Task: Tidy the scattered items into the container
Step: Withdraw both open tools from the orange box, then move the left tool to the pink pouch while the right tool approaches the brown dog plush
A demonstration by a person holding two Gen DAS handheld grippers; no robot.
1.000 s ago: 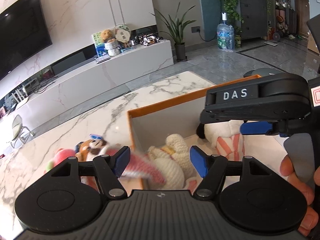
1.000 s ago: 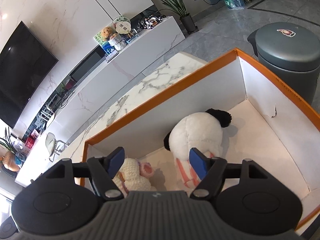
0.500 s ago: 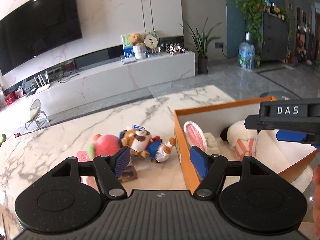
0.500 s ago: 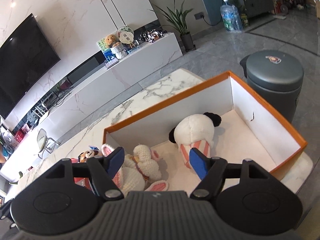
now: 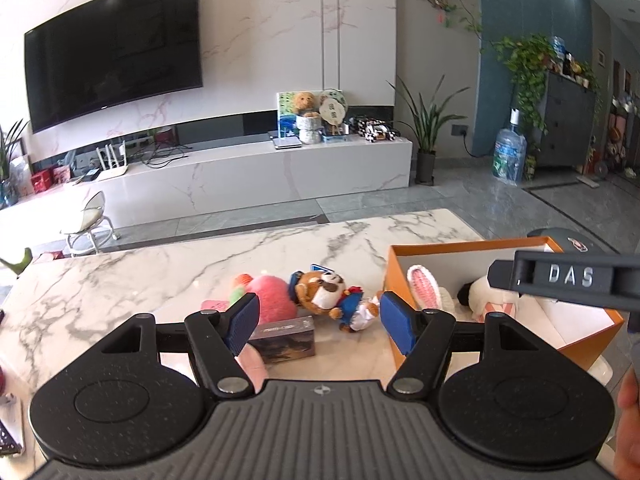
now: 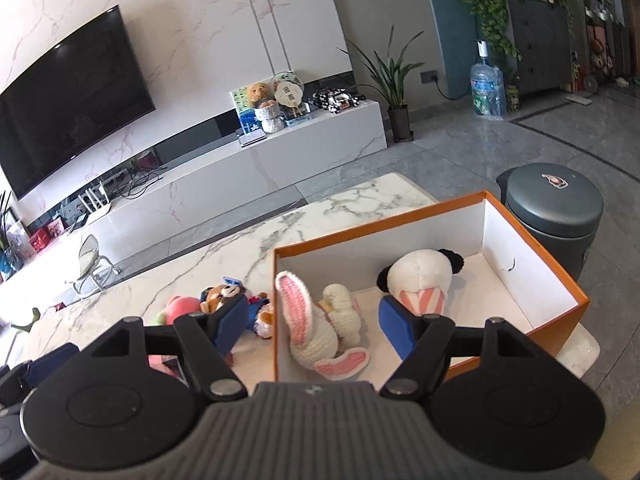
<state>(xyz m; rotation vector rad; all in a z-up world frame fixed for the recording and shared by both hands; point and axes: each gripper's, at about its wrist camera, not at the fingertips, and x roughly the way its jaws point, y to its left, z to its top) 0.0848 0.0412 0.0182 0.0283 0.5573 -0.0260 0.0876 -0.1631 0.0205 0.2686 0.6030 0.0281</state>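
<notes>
An orange box [image 6: 536, 244] with white inner walls stands on the marble table [image 5: 160, 272]. Inside it lie a cream knitted rabbit [image 6: 320, 324] with pink ears and a white panda plush [image 6: 420, 276]. Left of the box, on the table, lie a brown bear plush [image 5: 324, 288] in blue, a pink peach plush [image 5: 268, 296] and a small dark box [image 5: 284, 338]. My left gripper [image 5: 318, 322] hangs open above those toys, nothing between its blue pads. My right gripper [image 6: 314, 326] is open and empty above the box's near left corner; its body [image 5: 576, 278] shows at the right of the left wrist view.
A dark grey bin [image 6: 556, 216] stands on the floor right of the table. Beyond the table are a white TV bench [image 5: 260, 172], a wall TV [image 5: 112, 48], a small stool [image 5: 90, 216] and potted plants. A hand [image 5: 630, 420] shows at the right edge.
Both grippers have pulled back and up from the box, staying open. The rabbit, seen blurred between the left fingers a second ago, now lies in the box. The left view has swung left over the table toys.
</notes>
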